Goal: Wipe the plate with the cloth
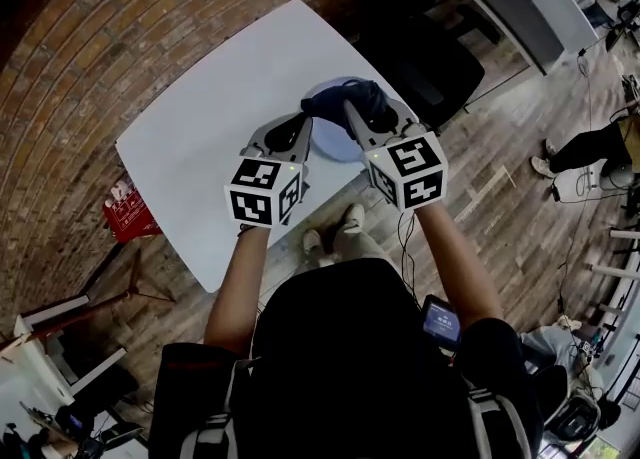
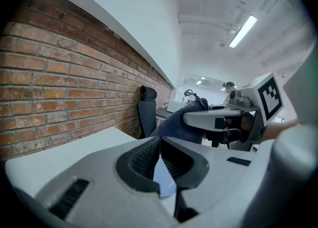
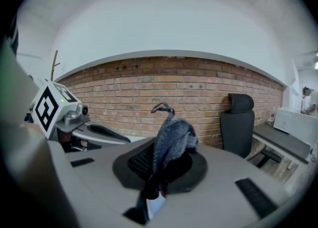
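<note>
Top: black, short sleeves (image 1: 185,377).
Straps: grey and white webbing (image 1: 212,434) over both shoulders.
Shoes: pale pair (image 1: 352,217).
Left gripper (image 1: 297,132): light grey moulded shell; jaws lined with black ribbed pads (image 2: 144,160).
Right gripper (image 1: 355,112): same grey shell with black lining.
Marker cubes (image 1: 265,190): one on each gripper, white faces with black square markers, and a small green light by the cube.
Cable (image 1: 402,237): thin and dark, below the right gripper.
</note>
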Demonstrator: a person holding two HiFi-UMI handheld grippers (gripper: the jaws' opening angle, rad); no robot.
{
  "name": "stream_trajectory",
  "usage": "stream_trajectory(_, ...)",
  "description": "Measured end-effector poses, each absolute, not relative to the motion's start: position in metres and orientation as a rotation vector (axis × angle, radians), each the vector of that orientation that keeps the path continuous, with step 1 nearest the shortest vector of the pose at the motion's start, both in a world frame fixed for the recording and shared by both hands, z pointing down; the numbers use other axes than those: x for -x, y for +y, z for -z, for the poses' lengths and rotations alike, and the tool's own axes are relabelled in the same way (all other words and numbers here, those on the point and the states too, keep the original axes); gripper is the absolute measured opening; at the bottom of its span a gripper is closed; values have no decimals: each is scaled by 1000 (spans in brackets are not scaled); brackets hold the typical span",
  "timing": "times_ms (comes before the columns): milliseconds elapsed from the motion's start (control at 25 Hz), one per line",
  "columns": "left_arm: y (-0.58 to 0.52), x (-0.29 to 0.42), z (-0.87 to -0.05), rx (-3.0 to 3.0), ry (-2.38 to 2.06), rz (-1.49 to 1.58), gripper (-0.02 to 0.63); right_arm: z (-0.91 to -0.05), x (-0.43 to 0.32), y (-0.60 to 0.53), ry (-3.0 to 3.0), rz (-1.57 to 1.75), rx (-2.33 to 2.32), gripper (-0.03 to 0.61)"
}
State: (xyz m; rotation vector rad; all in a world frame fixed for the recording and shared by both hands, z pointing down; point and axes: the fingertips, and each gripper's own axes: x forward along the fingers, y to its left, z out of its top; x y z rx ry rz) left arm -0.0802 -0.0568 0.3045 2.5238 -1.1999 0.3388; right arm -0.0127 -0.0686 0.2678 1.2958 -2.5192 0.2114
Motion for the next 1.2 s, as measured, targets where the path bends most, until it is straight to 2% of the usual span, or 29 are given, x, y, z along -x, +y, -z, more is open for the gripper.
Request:
stream_trajectory(640, -21, 80, -254, -2639, -1163, -222, 23, -214, 27, -30, -2598, -115, -1365, 41)
stream_trajectory(1200, 17, 44, -208, -2656, -1261, -118, 23, -173, -9, 7, -2706, -80, -1301, 41)
